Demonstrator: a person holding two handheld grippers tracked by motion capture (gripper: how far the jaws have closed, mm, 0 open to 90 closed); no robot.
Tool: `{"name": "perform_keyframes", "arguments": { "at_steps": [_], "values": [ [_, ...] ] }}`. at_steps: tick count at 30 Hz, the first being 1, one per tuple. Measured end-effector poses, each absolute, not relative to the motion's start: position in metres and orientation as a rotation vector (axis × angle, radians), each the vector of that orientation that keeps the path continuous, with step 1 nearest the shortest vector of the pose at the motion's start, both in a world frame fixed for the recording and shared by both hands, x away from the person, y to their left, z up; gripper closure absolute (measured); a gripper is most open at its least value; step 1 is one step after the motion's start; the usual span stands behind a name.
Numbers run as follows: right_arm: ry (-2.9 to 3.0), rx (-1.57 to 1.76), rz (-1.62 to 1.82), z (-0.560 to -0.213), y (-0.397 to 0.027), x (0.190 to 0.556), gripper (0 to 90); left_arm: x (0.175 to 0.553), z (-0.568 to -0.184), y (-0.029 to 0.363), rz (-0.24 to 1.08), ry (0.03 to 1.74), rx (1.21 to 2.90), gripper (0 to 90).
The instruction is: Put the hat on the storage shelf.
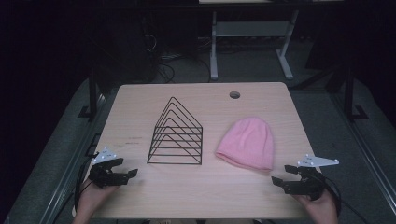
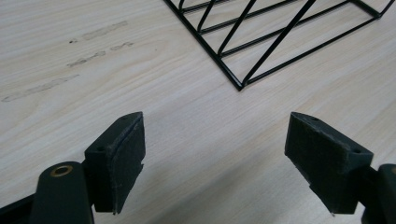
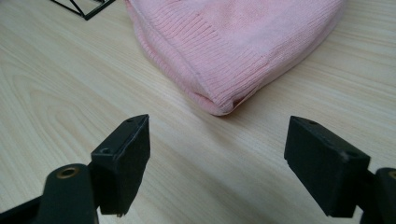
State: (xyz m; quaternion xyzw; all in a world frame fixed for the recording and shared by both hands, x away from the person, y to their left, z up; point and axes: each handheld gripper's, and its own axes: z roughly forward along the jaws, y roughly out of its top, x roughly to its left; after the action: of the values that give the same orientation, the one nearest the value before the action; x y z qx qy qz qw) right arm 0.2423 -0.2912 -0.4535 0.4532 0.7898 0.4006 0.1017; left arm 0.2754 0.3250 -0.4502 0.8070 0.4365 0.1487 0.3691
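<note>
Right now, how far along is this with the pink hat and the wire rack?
Nothing looks done yet. The pink hat lies flat on the table, beside the black wire rack and apart from it. In hand: the right gripper is open, pointing at the hat's ribbed edge without touching it; the left gripper is open near the rack's corner, holding nothing. Grabbing and moving the hat, likely, is all still left.
</note>
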Motion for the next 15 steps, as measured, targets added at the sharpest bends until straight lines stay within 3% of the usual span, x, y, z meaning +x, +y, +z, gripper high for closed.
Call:
{"name": "perform_keyframes", "arguments": {
  "at_steps": [15],
  "values": [
    [2.323, 1.326, 1.204, -0.4447, -0.2883, 0.2479, 19.3, 0.2711, -0.4492, 0.3253, 0.393, 1.121, 2.062, 20.4]
  ]
}}
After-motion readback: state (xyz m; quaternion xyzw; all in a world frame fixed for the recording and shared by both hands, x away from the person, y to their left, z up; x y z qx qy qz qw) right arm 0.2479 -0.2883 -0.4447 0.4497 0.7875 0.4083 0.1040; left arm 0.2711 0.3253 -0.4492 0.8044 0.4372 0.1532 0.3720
